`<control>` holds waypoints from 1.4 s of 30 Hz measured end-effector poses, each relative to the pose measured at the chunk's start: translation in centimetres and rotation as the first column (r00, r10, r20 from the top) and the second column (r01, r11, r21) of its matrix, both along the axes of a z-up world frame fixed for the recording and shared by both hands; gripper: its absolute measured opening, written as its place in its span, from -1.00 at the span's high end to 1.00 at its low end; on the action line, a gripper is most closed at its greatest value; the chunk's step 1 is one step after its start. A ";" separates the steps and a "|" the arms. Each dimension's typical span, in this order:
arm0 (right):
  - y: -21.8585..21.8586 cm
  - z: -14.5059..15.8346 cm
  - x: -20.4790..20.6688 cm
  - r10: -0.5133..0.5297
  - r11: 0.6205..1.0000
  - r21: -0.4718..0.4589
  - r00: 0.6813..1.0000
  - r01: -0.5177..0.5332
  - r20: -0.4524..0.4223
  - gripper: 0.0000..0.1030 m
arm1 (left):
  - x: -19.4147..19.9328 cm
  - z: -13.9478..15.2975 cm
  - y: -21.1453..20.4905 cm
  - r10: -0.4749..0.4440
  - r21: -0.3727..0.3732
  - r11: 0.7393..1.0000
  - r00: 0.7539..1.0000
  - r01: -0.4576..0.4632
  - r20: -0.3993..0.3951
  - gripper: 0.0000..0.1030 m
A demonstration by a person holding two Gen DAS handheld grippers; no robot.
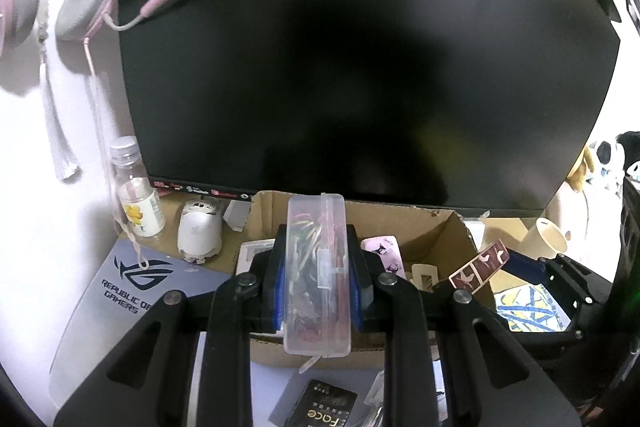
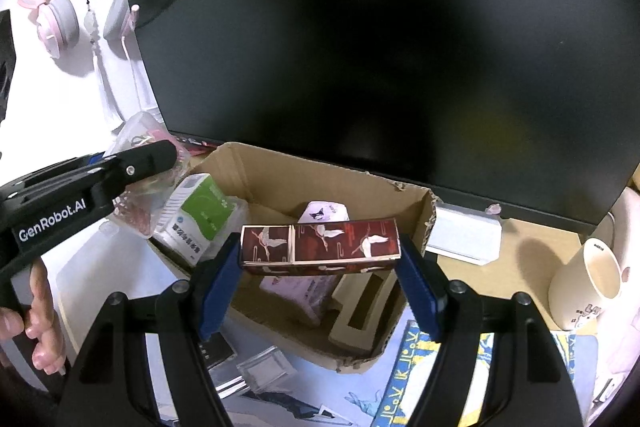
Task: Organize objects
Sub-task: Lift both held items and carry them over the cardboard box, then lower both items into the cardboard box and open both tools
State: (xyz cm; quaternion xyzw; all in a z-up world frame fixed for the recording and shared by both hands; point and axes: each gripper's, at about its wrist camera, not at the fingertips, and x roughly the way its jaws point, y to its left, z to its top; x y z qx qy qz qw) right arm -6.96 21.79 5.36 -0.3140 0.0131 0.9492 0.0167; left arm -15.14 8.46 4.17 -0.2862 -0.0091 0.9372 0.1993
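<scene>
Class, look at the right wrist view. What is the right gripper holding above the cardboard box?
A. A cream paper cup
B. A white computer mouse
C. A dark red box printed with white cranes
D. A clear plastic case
C: the right gripper is shut on the dark red crane box, its blue fingers pressing both ends, above the cardboard box.

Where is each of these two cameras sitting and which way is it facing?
Left wrist: on the left gripper, facing the monitor over the cardboard box; its fingers clamp a clear plastic case.
Right wrist: on the right gripper, facing the same monitor; its fingers clamp a dark red carton above the box; the person's left hand shows.
Shared: monitor, box, pink headset, paper cup.
</scene>
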 end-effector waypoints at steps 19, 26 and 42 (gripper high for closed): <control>1.3 -2.1 -1.2 -0.029 1.000 -0.007 0.999 0.029 0.039 -0.54 | -1.7 -2.6 2.7 -0.027 0.018 0.999 0.999 0.027 0.018 0.56; 1.1 -2.6 -1.3 -0.028 0.999 0.021 0.998 0.027 0.048 -0.54 | -1.5 -3.1 3.4 -0.011 -0.051 0.999 1.000 0.012 0.010 0.55; 0.8 -2.7 -1.2 -0.012 1.000 0.014 0.999 0.011 0.051 -0.55 | -0.5 -2.3 3.0 0.010 -0.096 0.995 1.000 -0.012 -0.020 -0.06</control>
